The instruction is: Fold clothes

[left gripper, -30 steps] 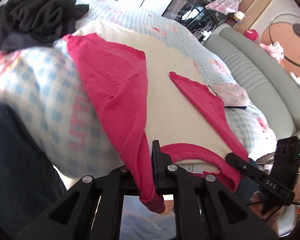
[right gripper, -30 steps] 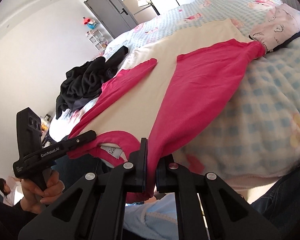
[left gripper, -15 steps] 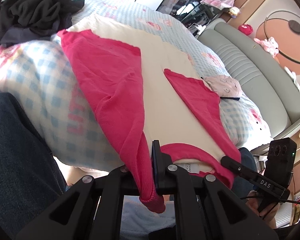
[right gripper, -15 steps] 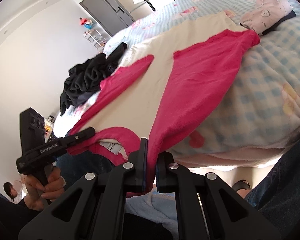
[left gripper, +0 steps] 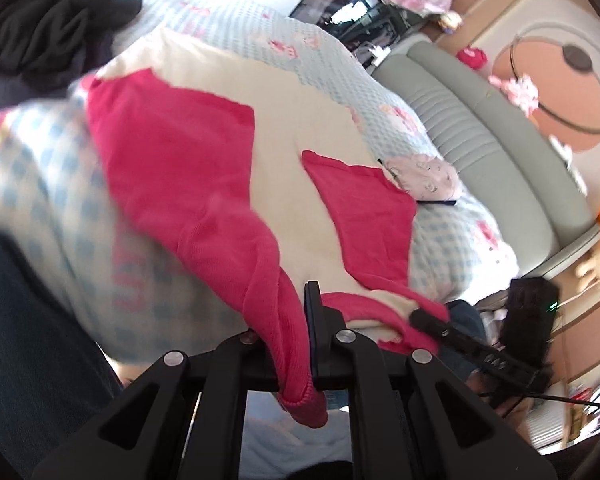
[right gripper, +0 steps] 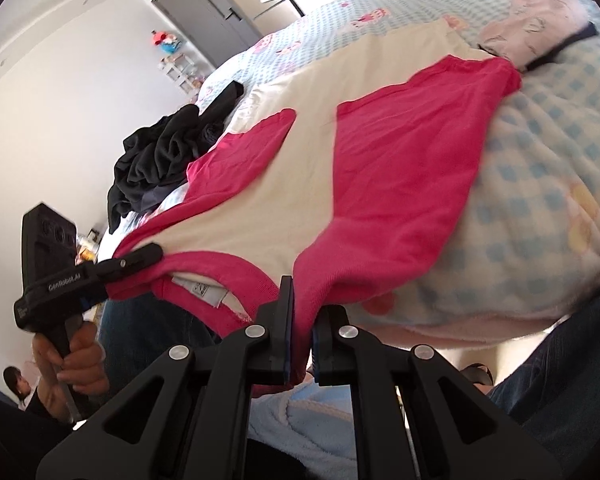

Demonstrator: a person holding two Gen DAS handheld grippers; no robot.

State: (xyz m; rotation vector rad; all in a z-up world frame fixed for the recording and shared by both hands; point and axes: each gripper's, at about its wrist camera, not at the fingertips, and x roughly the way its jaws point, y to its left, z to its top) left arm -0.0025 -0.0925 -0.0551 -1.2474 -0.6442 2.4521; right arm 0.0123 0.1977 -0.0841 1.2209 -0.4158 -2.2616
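Left wrist | one shirt (left gripper: 300, 184) | two claws: left claw (left gripper: 296, 320), right claw (right gripper: 300, 312) clamp its shoulders

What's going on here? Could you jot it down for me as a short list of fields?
Surface: bed with blue checked cover
Garment: cream shirt with pink sleeves, lying flat
Left claw: shut on a pink shoulder edge
Right claw: shut on the other shoulder edge
Also on bed: black clothes pile, small pale printed item
Fold: not yet begun
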